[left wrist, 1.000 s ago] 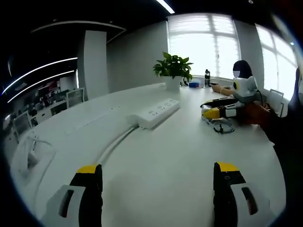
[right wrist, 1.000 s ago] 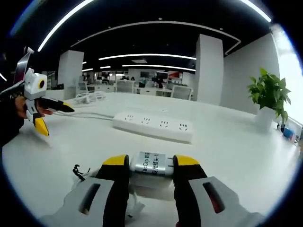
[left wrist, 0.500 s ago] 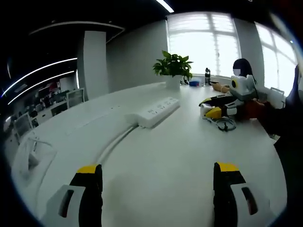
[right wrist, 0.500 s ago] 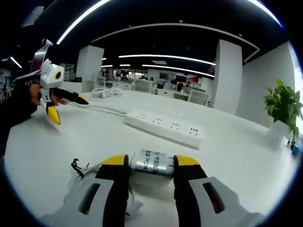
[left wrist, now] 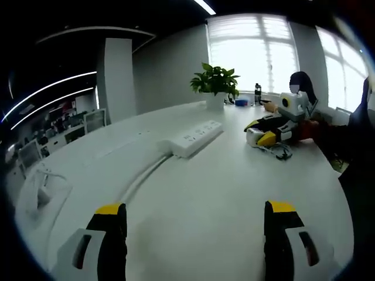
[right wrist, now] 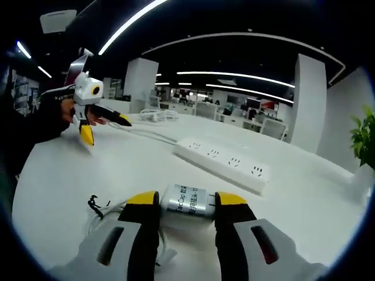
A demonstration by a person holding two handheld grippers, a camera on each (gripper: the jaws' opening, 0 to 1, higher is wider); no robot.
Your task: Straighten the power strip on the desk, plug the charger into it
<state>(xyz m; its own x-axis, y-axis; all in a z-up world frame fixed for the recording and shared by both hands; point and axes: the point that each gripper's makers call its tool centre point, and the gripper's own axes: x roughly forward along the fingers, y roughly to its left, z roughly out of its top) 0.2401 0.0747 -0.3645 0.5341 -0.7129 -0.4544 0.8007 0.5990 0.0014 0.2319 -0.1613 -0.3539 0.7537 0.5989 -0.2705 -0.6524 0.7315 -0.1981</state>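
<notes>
The white power strip [left wrist: 191, 139] lies on the white desk [left wrist: 205, 193] ahead of my left gripper [left wrist: 196, 212], whose jaws stand wide open with nothing between them. Its white cable [left wrist: 143, 174] runs back toward the lower left. To the right my right gripper [left wrist: 263, 132] hovers just above the desk with a loose cord [left wrist: 281, 153] under it. In the right gripper view that gripper [right wrist: 187, 208] is shut on the silver-white charger [right wrist: 186, 200], and the power strip [right wrist: 225, 164] lies ahead of it. The left gripper [right wrist: 94, 114] shows open at the upper left.
A potted plant [left wrist: 215, 83] and a dark bottle [left wrist: 256, 93] stand at the desk's far edge by the windows. The charger's coiled white cord [right wrist: 102, 219] with a black tie [right wrist: 95, 206] lies beside my right jaws. Office chairs and desks fill the background.
The right gripper, still holding the charger, has lifted and drifted slightly toward the power strip, and its view has swung. The left gripper has stayed still and open.
</notes>
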